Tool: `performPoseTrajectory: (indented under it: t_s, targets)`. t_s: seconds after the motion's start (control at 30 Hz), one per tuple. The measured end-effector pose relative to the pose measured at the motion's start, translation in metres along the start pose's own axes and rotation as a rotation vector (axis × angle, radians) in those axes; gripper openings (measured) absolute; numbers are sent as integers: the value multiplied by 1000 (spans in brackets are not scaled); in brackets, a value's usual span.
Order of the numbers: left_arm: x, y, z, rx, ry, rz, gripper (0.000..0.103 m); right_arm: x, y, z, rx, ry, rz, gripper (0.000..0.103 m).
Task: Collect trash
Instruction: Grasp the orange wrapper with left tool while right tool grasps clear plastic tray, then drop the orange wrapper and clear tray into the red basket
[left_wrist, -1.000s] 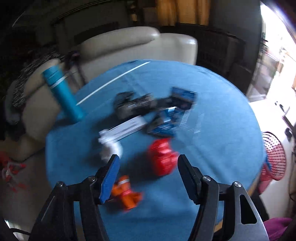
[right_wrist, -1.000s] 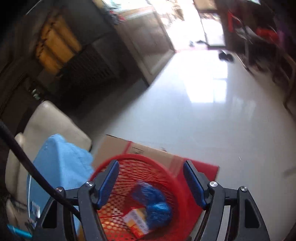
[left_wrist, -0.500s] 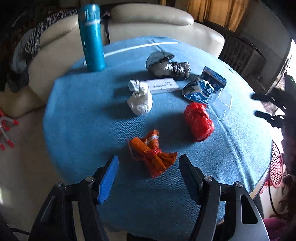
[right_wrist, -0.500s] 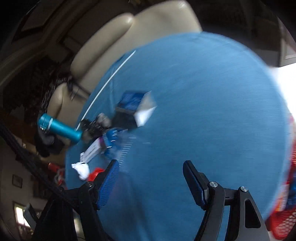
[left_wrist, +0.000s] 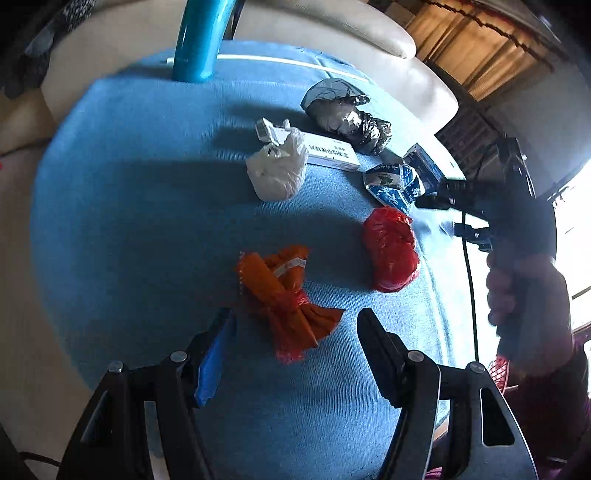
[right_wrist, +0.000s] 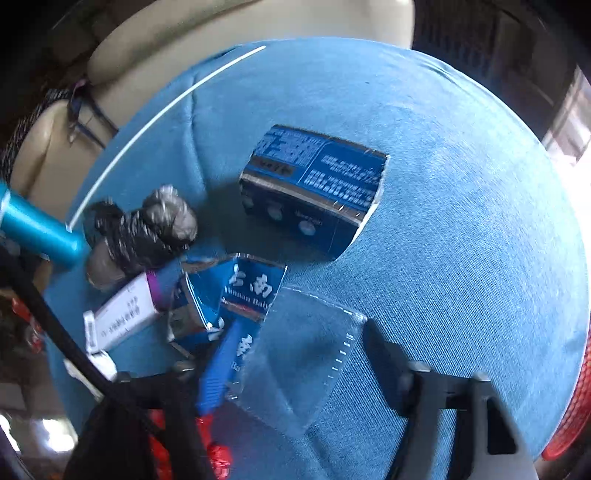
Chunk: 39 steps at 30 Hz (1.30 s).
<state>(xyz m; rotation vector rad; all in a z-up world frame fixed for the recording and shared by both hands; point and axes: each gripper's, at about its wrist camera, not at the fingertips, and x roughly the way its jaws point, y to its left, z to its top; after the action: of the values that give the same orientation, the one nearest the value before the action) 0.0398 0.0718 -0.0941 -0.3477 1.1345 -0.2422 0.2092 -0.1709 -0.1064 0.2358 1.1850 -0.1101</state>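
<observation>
Trash lies on a round blue-clothed table (left_wrist: 140, 206). My left gripper (left_wrist: 295, 325) is open, its jaws on either side of the near end of an orange bag bundle (left_wrist: 284, 291). Beyond it lie a red bag (left_wrist: 391, 251), a white knotted bag (left_wrist: 277, 166), a white box (left_wrist: 328, 151), a grey-black bag (left_wrist: 343, 110) and blue packets (left_wrist: 395, 181). My right gripper (right_wrist: 295, 332) is open and low over a clear plastic sleeve (right_wrist: 299, 362), with a torn blue packet (right_wrist: 236, 295) and a blue carton (right_wrist: 314, 188) ahead. It also shows in the left wrist view (left_wrist: 458, 210).
A tall teal flask (left_wrist: 199, 40) stands at the table's far edge. A cream sofa (left_wrist: 332, 40) curves behind the table. A red mesh basket (right_wrist: 576, 413) sits on the floor off the table's right side.
My left gripper has dropped and moved forward onto the orange bundle. My right gripper has swung from the red basket back over the table and down to the clear sleeve.
</observation>
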Motion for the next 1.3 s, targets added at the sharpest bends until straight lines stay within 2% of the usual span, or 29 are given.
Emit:
performPoseTrajectory:
  t_s: [0.03, 0.07, 0.13, 0.17, 0.27, 0.43, 0.57, 0.67, 0.8, 0.97, 1.2, 1.3]
  targets:
    - [4, 1, 1, -7, 8, 3, 60, 0, 1, -3, -18, -9, -5, 50]
    - [8, 3, 2, -21, 25, 7, 46, -2, -3, -6, -25, -16, 14, 47]
    - [12, 2, 3, -32, 27, 3, 40, -6, -15, -12, -6, -18, 62, 47]
    - [14, 0, 4, -24, 31, 2, 33, -11, -23, -16, -2, -23, 72, 46]
    - [17, -7, 4, -4, 29, 22, 26, -24, -48, -27, 12, -49, 128, 46]
    - [17, -26, 1, 61, 10, 62, 24, -53, -98, -55, 43, -111, 221, 46]
    - [-1, -52, -4, 143, -49, 62, 24, -79, -127, -76, 35, -188, 258, 46]
    - [-15, -81, -9, 226, -95, 31, 24, -100, -152, -94, 33, -256, 295, 46]
    - [-15, -133, -14, 360, -90, -31, 24, -127, -185, -121, 71, -330, 314, 46]
    - [7, -206, -27, 553, -14, -122, 24, -145, -233, -150, 147, -361, 262, 46]
    - [32, -322, -66, 826, 57, -267, 24, -173, -335, -198, 360, -427, 119, 47]
    - [44, -369, -82, 918, 89, -319, 25, -185, -376, -217, 454, -455, 86, 47]
